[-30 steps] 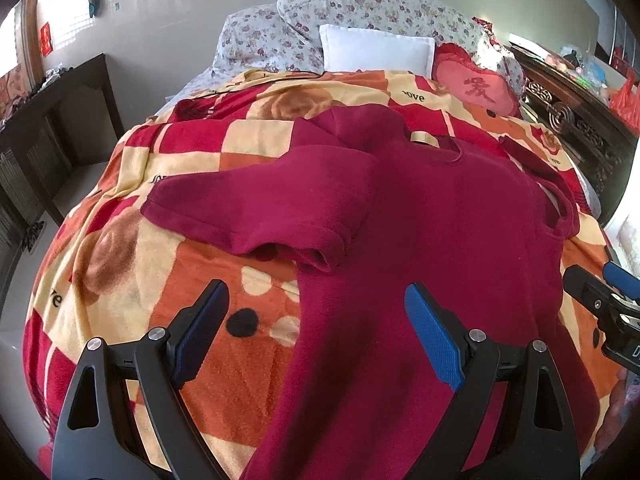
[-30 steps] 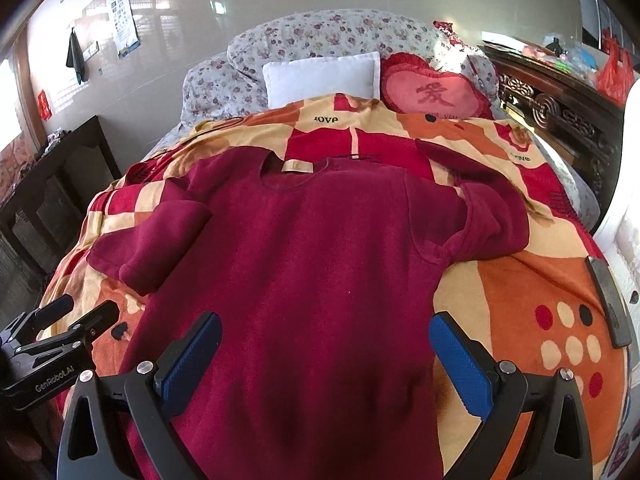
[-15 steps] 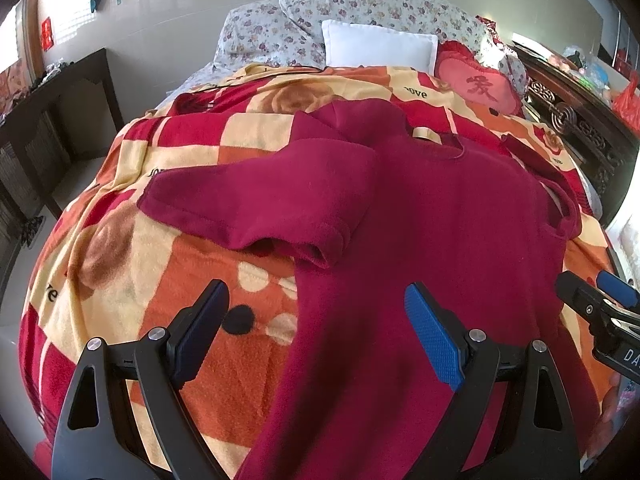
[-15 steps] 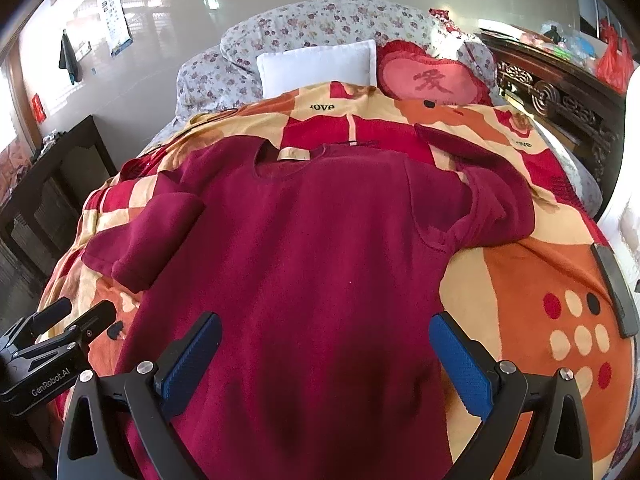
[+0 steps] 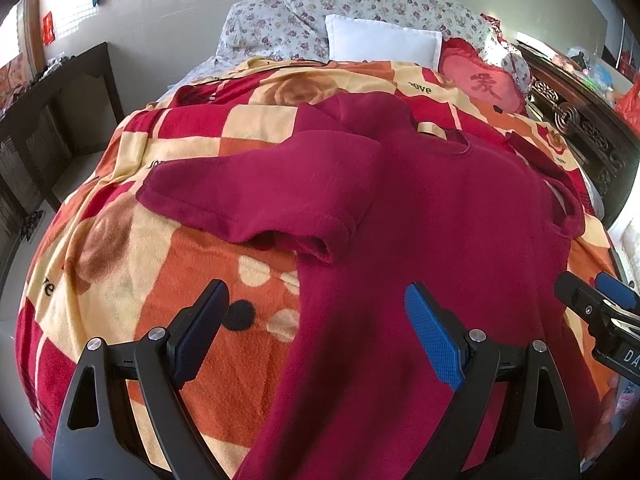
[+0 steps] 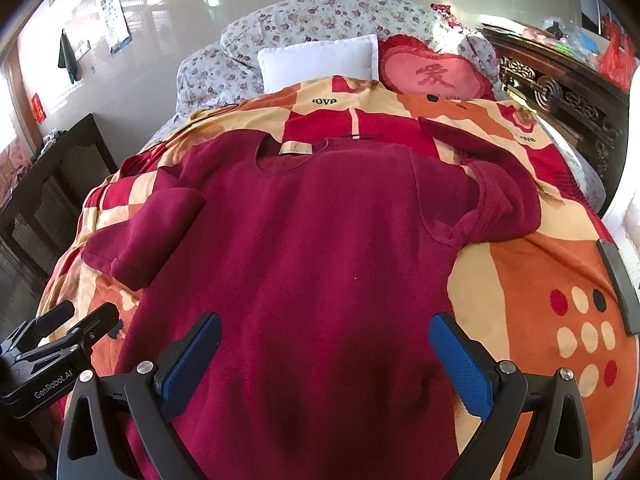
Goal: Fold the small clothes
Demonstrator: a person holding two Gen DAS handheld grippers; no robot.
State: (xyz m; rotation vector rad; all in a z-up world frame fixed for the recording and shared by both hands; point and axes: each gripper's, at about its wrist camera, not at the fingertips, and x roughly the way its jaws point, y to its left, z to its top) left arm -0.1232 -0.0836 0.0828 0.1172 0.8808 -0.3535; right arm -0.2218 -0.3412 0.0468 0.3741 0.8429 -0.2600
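Dark red shirt (image 6: 320, 248) lies flat, front up, on the blanket (image 6: 536, 280) across the middle of the bed, collar toward the pillows (image 6: 320, 60), hem at the near edge under both tools. Left gripper (image 5: 316, 328) hovers over the shirt's left side seam near the hem — jaws spread wide, nothing between them, one pad over blanket, the other over cloth. Right gripper (image 6: 324, 356) hovers over the lower middle of the shirt, jaws also spread, empty. Left sleeve (image 5: 248, 204) is laid out sideways toward the bed's left edge, cuff a bit bunched; right sleeve (image 6: 504, 204) looks crumpled and partly doubled over near the bed's right side. Step in hand, as I judge it: pre-grasp, garment spread, no fold made yet. Next move likely calls for pinching a sleeve or side edge and carrying it across to the centre line — needs a low approach so a pad slides under one shirt layer only, without catching the fuzzy blanket. Right sleeve may want smoothing first.
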